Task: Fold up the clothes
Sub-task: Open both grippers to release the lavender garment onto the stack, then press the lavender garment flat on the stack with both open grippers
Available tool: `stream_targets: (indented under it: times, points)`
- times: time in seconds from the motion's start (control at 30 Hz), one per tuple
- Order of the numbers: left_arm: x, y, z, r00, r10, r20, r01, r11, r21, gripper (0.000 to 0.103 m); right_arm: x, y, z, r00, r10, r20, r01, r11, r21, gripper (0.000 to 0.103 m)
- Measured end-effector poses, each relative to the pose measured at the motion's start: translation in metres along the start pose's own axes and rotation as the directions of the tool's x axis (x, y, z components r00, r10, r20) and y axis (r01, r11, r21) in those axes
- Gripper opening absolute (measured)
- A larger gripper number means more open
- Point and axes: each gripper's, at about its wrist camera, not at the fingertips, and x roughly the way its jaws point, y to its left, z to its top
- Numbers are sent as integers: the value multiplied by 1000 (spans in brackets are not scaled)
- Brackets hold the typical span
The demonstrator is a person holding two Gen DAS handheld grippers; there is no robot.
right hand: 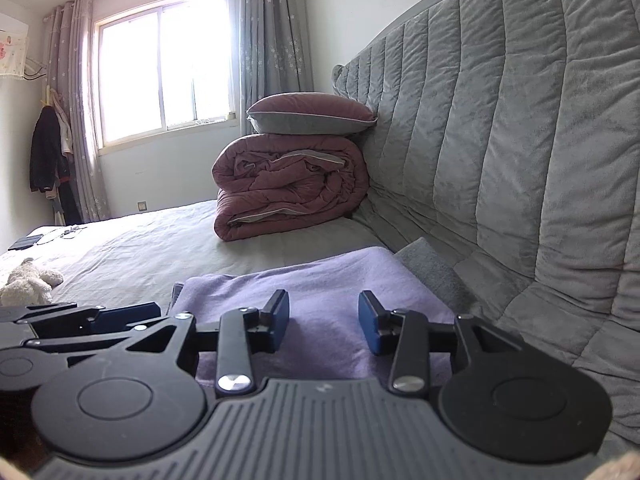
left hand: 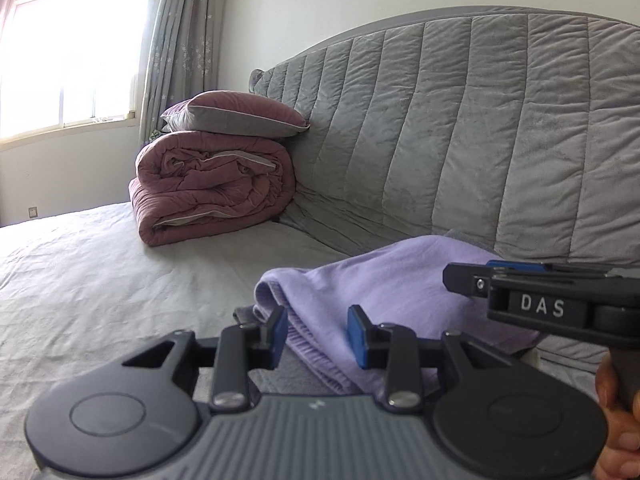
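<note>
Your left tongs (left hand: 318, 336) and right tongs (right hand: 324, 322) hover spread, pinching nothing, over the purple garment (right hand: 320, 280) at bottom centre; closing shallow risks snagging one layer and undoing the fold.

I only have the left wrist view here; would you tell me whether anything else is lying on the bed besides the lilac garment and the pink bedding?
Observer: Yes, a white plush toy lies on the pale bed sheet, far from the folded lilac cotton garment.
Operator: Thank you. Is my right hand-held gripper gripping that garment?
Observer: No, the right hand-held gripper has its jaws apart over the flat cloth, nothing pinched.
Operator: Anything else near the toy?
Observer: A dark flat device lies at the sheet's far edge.
</note>
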Motion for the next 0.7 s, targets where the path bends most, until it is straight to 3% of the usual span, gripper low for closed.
stream_targets:
  times: [0.7]
  points:
    - [-22, -1, -8, 1000, -6, 0, 6, 999, -37, 34, -18, -3, -3, 999, -32, -18, 32, 999, 7, 46]
